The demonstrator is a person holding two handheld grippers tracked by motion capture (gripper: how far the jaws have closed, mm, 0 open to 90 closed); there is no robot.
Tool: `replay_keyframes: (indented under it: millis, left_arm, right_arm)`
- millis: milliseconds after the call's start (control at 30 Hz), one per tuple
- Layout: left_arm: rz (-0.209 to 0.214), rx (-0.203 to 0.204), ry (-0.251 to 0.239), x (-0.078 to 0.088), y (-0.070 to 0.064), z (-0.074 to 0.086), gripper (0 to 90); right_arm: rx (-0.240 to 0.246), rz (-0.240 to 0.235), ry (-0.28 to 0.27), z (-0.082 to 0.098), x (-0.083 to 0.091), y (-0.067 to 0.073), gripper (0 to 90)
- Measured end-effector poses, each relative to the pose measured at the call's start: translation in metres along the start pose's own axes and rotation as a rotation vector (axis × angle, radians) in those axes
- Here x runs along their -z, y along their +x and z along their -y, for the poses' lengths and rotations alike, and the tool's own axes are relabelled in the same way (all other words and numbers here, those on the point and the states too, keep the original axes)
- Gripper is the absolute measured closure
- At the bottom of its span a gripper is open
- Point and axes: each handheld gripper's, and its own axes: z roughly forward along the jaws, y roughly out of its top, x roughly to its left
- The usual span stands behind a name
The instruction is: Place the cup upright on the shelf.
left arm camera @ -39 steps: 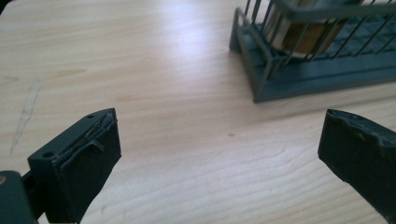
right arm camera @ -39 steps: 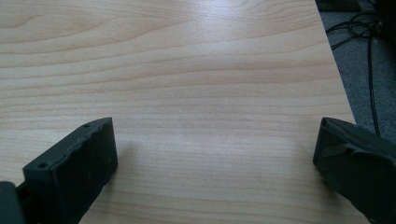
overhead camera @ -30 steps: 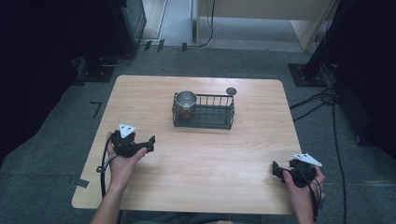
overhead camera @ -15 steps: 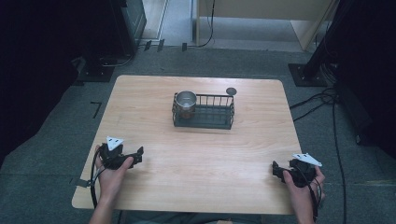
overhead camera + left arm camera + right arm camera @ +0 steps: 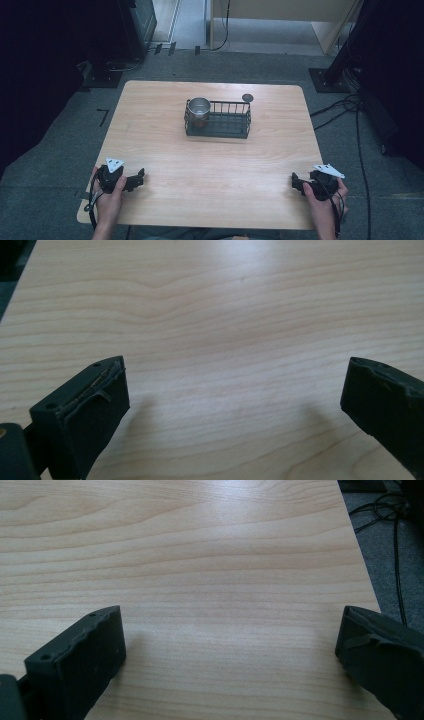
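Two grippers, left [image 5: 141, 176] and right [image 5: 295, 181], jaws spread, empty, parked at near table [image 5: 215, 165] edge; cup [image 5: 199, 107] upright inside basket [image 5: 220, 131], likely stowed; lid [image 5: 247, 97] just behind.

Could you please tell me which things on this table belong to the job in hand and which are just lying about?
Belonging to the job:
metal cup, standing in the left end of the wire basket
left gripper and right gripper, both open, near the table's front edge

Lying about:
small round dark disc behind the basket
cables on the floor
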Motion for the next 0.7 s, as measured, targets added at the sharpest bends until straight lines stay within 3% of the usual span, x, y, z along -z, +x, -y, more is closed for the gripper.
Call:
replay_keyframes:
  millis: [300, 500, 700]
  left_arm:
    - [-0.031, 0.002, 0.047, 0.006, 0.013, 0.009, 0.0]
    - [0.003, 0.004, 0.055, 0.012, 0.028, 0.015, 0.0]
    - [0.008, -0.003, 0.057, 0.013, 0.029, 0.016, 0.0]
  right_arm:
    - [0.0, 0.0, 0.0, 0.0, 0.0, 0.0, 0.0]
    - [0.0, 0.0, -0.001, 0.0, 0.0, 0.0, 0.0]
    - [0.0, 0.0, -0.001, 0.0, 0.0, 0.0, 0.0]
